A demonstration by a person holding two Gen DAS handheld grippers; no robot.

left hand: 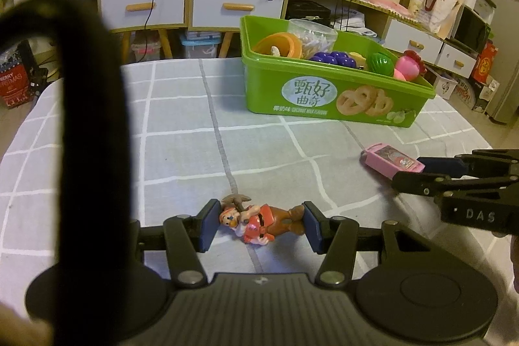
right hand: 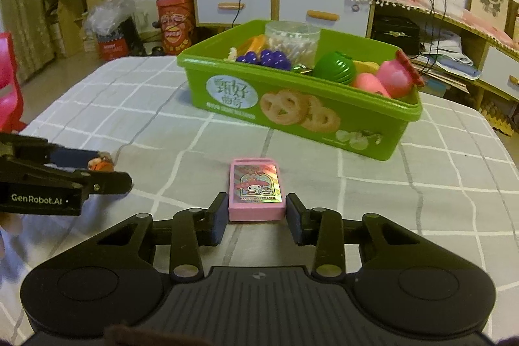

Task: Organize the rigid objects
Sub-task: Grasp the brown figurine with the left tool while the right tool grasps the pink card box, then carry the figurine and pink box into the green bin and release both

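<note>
A small orange and brown toy figure (left hand: 259,222) lies on the grey checked tablecloth between the pads of my left gripper (left hand: 259,224); both pads touch it, head and feet. A pink eraser box (right hand: 255,188) lies between the pads of my right gripper (right hand: 255,221), with small gaps on both sides. The green plastic bin (left hand: 327,93) stands further back and holds toy fruit, an orange ring and a clear jar. The eraser box (left hand: 392,162) and right gripper (left hand: 418,171) also show in the left wrist view; the left gripper (right hand: 103,171) and the toy figure (right hand: 101,164) show in the right wrist view.
A black strap (left hand: 90,125) hangs across the left of the left wrist view. Wooden shelves with white drawers (right hand: 269,2) stand behind the table. A red chair (right hand: 8,86) is at the left table edge. The green bin (right hand: 292,106) sits mid-table.
</note>
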